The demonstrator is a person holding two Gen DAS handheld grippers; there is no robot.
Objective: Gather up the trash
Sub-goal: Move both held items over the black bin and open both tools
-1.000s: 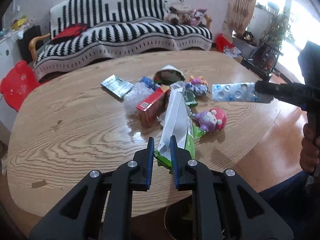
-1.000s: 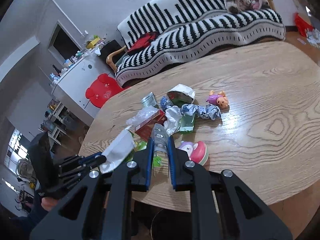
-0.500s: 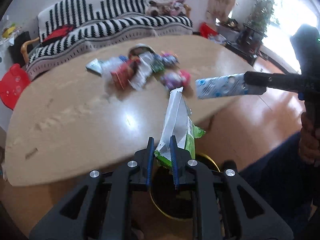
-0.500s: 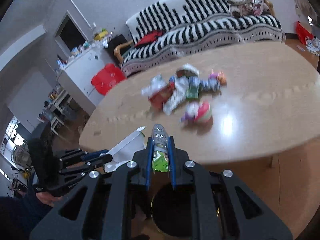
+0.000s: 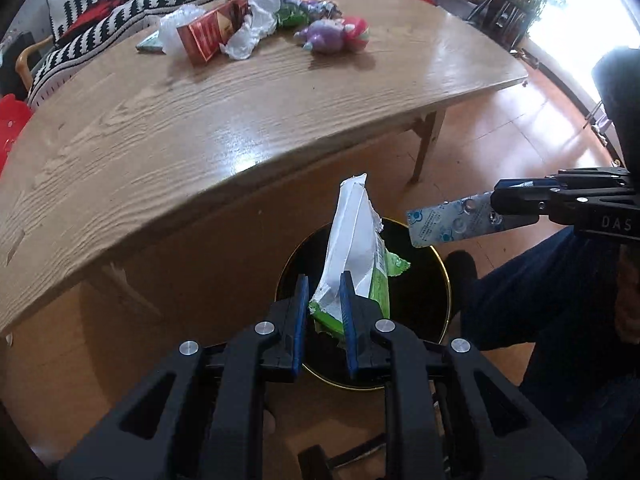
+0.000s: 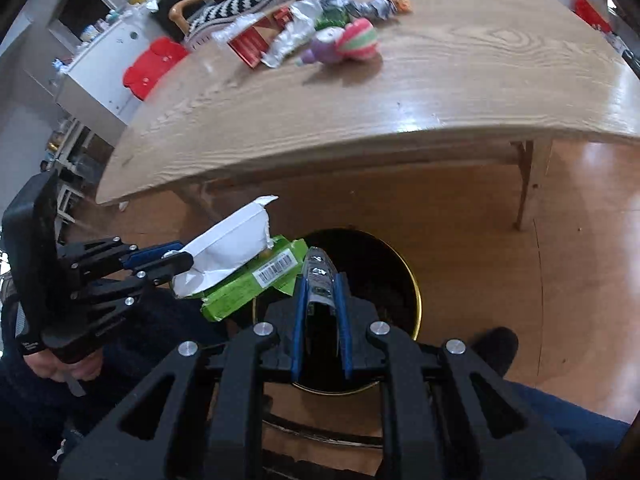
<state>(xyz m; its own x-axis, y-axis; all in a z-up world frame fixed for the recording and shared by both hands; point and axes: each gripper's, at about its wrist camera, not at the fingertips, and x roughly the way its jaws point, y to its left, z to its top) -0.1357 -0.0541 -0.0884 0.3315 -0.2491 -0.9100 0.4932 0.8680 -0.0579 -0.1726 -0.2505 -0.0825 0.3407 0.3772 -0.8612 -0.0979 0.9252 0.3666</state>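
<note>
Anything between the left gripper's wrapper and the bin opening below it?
No. In the left wrist view the green wrapper hangs directly over the black bin; nothing between.

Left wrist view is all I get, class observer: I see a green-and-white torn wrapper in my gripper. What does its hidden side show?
Observer: The right wrist view shows a black barcode on the green-and-white torn wrapper.
Operator: Is the other piece above the bin?
Observer: Yes. Edge-on in the right gripper, the silver blister strip lies over the opening of the black gold-rimmed bin.
Operator: Anything far left?
Observer: A white cabinet.
</note>
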